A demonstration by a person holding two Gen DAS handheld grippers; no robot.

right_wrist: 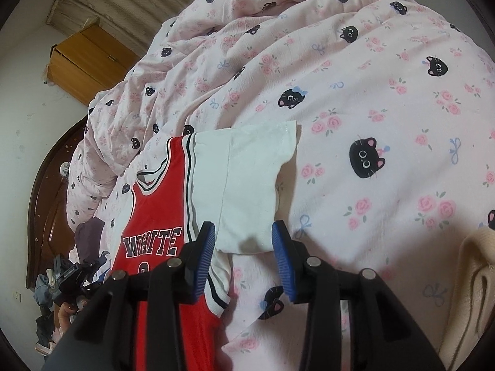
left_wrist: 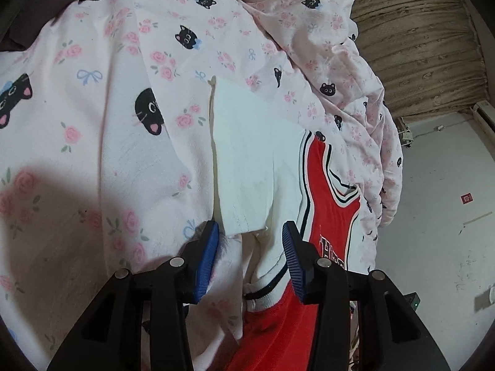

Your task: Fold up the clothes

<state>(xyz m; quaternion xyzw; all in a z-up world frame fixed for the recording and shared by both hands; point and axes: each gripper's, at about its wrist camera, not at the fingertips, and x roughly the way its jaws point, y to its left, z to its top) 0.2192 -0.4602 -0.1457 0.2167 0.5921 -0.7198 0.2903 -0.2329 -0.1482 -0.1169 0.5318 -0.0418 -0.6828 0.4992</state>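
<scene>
A: From the left wrist we see our left gripper with its jaws partly apart and nothing pinched. The jersey tee, a red basketball vest printed over a white T-shirt, lies flat on the cat-print duvet. Its white sleeve stretches straight ahead beyond the jaws, and the sleeve's hem and the striped armhole edge sit in the gap between the blue pads.

B: So the cloth is inside the opening but loose?

A: We judge so; neither pad presses on it. It looks light, soft and limp, so it should drape and crease wherever we lift.

B: From the right wrist, our right gripper likewise stands half open and empty. The other white sleeve runs ahead of the jaws, its end just between the pad tips; the red front lettered WHITE lies off the left jaw.

A: Where do we take hold?

B: We'd pinch the ribbed striped trim or the sleeve hem, where doubled cloth gives the pads some bite. Thin knit could slip, and the puffy duvet beneath may get caught too.
</scene>
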